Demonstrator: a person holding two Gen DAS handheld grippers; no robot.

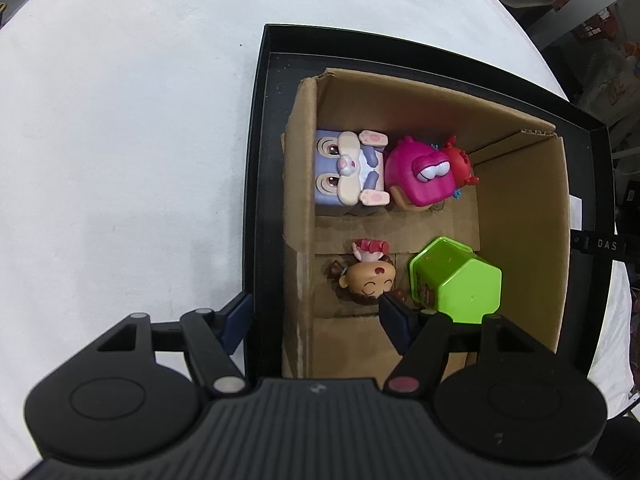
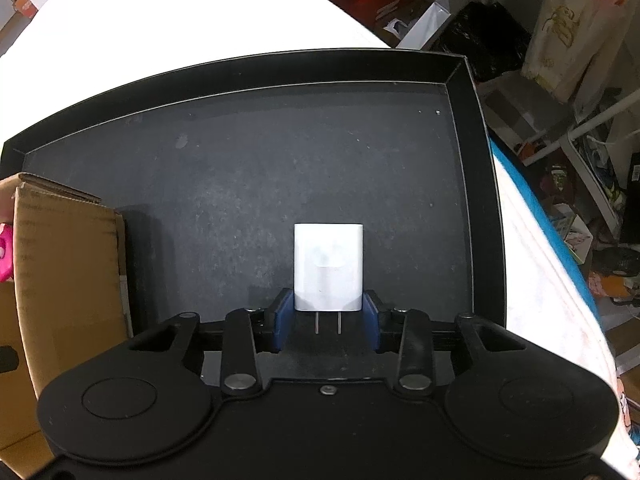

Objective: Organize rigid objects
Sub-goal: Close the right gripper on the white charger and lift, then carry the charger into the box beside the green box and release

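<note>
In the right wrist view, my right gripper (image 2: 328, 300) is shut on a white charger plug (image 2: 328, 264), its two metal prongs pointing back toward the camera. The plug hangs over the dark floor of a black tray (image 2: 280, 160). In the left wrist view, a cardboard box (image 1: 520, 208) stands in the same black tray (image 1: 264, 160). My left gripper (image 1: 316, 320) is open and straddles the box's left wall, with one finger outside the tray and one inside the box. The box holds a lilac rabbit figure (image 1: 344, 172), a magenta monster figure (image 1: 424, 172), a small brown-haired doll (image 1: 368, 276) and a green hexagonal cup (image 1: 456, 276).
White tabletop (image 1: 120, 160) spreads left of the tray. The cardboard box's outer wall (image 2: 68, 260) rises at the left of the right wrist view, with a pink toy (image 2: 5, 252) at the edge. Cluttered floor, bags and shelving (image 2: 560, 60) lie beyond the table's right side.
</note>
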